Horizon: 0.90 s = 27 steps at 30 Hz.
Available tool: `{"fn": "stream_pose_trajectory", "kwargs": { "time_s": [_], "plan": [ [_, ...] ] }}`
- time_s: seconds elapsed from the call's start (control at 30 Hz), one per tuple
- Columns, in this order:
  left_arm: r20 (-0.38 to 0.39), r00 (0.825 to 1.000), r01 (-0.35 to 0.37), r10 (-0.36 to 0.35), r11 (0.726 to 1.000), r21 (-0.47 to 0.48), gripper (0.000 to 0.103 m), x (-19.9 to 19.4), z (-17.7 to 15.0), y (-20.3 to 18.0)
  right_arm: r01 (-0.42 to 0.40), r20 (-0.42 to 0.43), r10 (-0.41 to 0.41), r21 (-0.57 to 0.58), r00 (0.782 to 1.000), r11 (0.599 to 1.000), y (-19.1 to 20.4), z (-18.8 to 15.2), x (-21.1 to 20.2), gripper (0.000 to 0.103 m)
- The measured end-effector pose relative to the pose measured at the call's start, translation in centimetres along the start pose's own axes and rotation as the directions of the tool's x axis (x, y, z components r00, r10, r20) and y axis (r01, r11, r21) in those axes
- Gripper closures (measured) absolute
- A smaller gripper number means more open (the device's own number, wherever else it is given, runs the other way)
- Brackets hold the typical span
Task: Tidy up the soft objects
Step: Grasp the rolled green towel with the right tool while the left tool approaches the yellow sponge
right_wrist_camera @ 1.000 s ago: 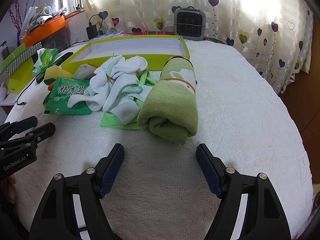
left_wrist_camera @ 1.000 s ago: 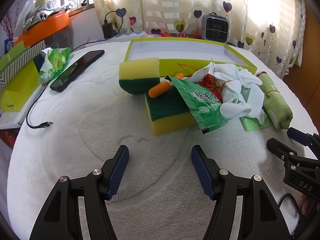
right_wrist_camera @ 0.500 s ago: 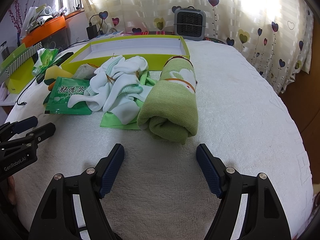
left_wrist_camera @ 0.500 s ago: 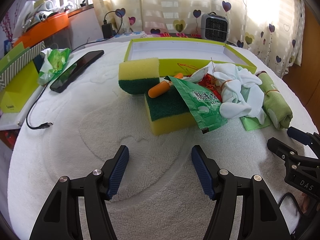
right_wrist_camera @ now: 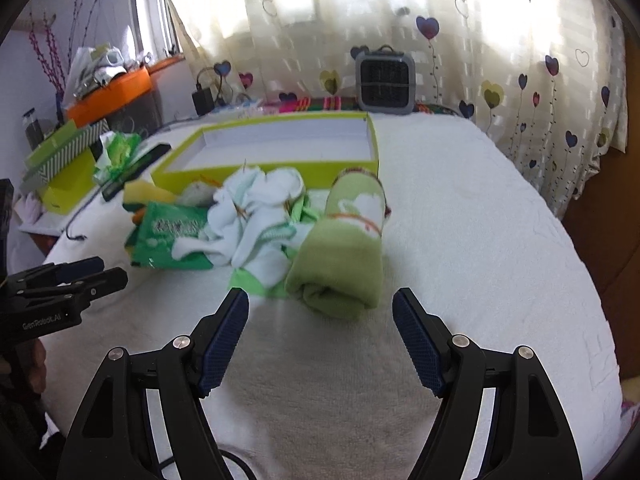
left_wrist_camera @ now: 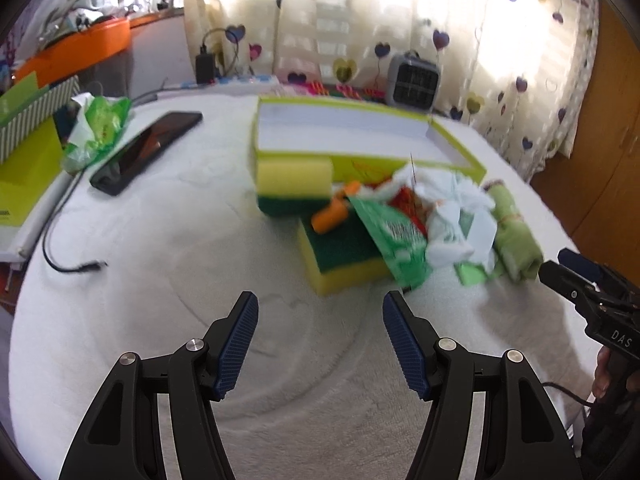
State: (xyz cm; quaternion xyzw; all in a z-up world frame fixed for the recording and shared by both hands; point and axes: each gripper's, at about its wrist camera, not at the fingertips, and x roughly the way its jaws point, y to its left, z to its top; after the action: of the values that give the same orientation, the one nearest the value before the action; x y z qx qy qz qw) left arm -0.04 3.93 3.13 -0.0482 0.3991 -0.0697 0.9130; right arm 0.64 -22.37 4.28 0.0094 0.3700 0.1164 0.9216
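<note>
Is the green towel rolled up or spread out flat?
Rolled up. The green towel lies as a thick roll, its spiral end facing the right camera, a thin band around its middle.

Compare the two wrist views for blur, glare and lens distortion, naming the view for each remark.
Left wrist: motion blur smears the sponges and pile, while the left gripper stays sharp. Right wrist: the rolled green towel is slightly soft. Both: backlit curtains blow out, and the fisheye bends edges into dark corners.

Rolled green towel (right_wrist_camera: 344, 256), white cloths (right_wrist_camera: 256, 216), two sponges (left_wrist_camera: 344, 256) heaped before box.
</note>
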Motion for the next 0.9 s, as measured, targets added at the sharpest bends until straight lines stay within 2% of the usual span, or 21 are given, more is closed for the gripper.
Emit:
{"fn": "stream_pose_trajectory", "kwargs": {
  "time_s": [0.2,0.43,0.67,0.77,0.8,0.9],
  "plan": [
    [0.05,0.998,-0.023,0.025,0.999,-0.038,0.038,-0.6,2.4,2.3,0.036,0.005,-0.036,0.036,0.999,0.999,-1.0,1.7,0.7,0.028],
    [0.082,0.996,-0.028,0.037,0.995,-0.097,0.038,-0.5,4.8,4.5,0.041,-0.043,-0.039,0.066,0.998,0.997,-2.0,3.3,3.1,0.028],
    [0.075,0.997,-0.019,0.027,0.994,-0.11,0.038,0.4,5.8,5.2,0.017,-0.096,-0.005,0.117,0.995,0.993,-2.8,3.5,5.4,0.028],
    [0.055,0.998,0.009,-0.003,0.993,-0.121,0.038,1.1,6.1,5.3,0.004,-0.103,0.008,0.111,0.995,0.994,-2.6,3.6,5.7,0.028],
    [0.051,0.999,0.02,-0.013,0.992,-0.127,0.038,1.2,6.2,5.3,0.001,-0.102,0.01,0.111,0.995,0.994,-2.6,3.7,5.8,0.03],
    [0.043,0.998,0.04,-0.035,0.99,-0.132,0.038,1.6,6.6,5.3,-0.005,-0.104,0.017,0.114,0.994,0.993,-2.6,3.8,6.0,0.045]
  ]
}}
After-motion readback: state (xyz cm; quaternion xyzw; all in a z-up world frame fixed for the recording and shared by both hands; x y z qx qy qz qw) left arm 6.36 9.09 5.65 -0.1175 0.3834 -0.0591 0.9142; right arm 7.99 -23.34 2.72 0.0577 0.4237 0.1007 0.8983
